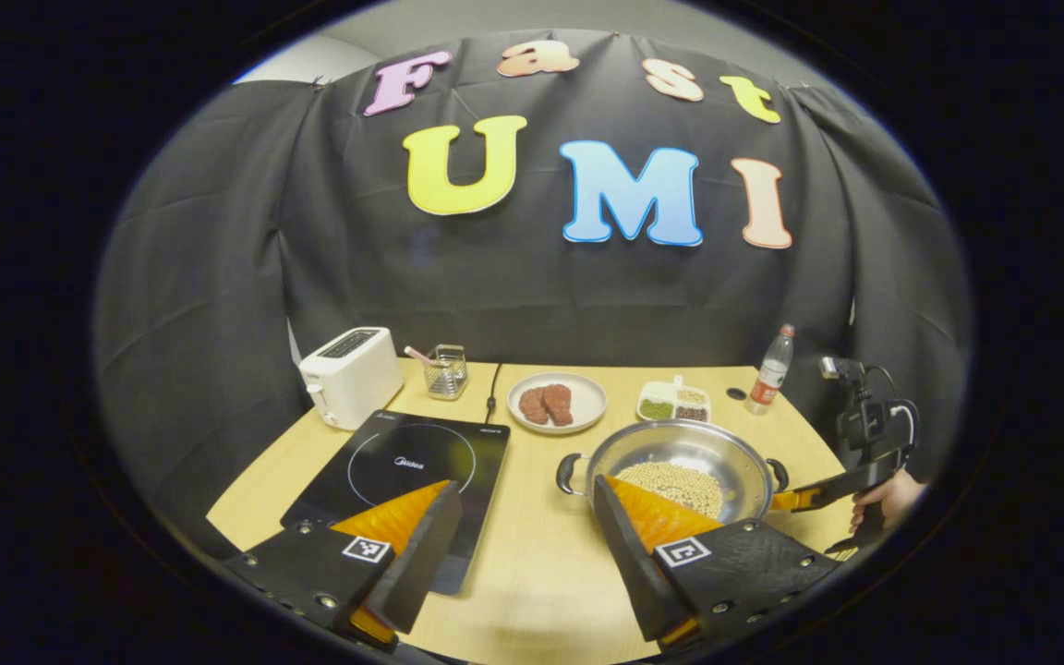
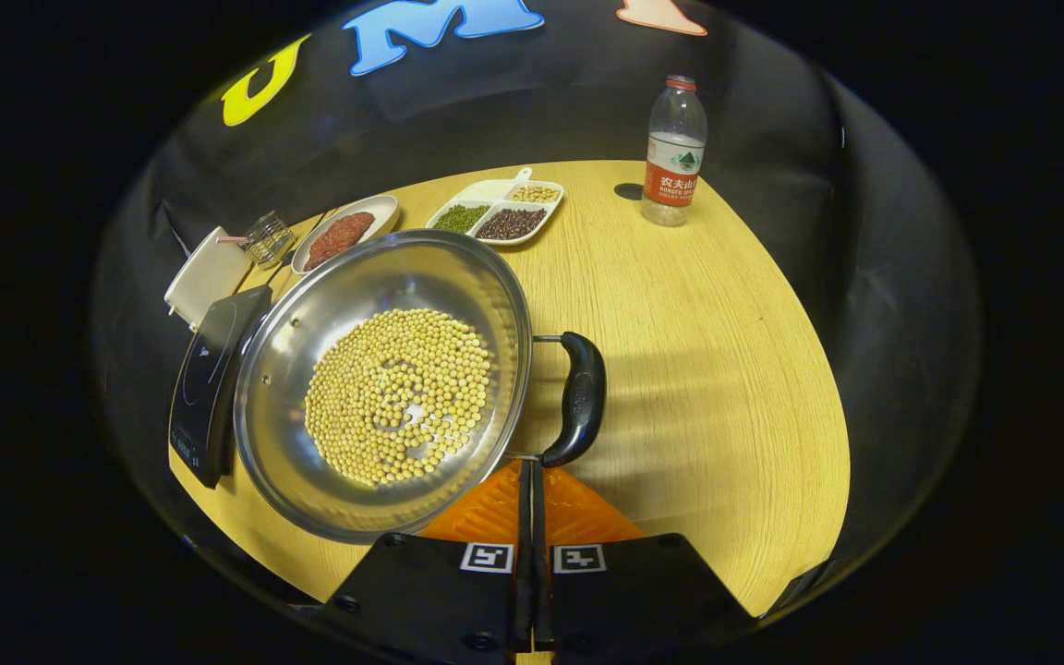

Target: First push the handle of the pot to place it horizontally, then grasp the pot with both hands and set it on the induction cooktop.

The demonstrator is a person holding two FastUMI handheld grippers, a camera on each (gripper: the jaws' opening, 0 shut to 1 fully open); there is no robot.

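A steel pot [image 1: 689, 453] holding soybeans stands on the wooden table, right of the black induction cooktop [image 1: 403, 466]. It has a black loop handle on each side. My left gripper [image 1: 523, 488] is open and hovers above the table between cooktop and pot, holding nothing. In the right gripper view the pot [image 2: 384, 379] lies just ahead to the left, and its near handle [image 2: 578, 397] is right in front of my right gripper [image 2: 532, 469], which is shut with nothing between its fingers. In the left gripper view the right gripper [image 1: 795, 500], held by a hand [image 1: 883, 499], reaches the pot's right handle.
Along the back stand a white toaster [image 1: 350, 374], a small glass cup [image 1: 446, 371], a plate of meat [image 1: 557, 403], a divided dish of beans [image 1: 675, 403] and a water bottle [image 1: 770, 371]. Bare table lies right of the pot [image 2: 726, 369].
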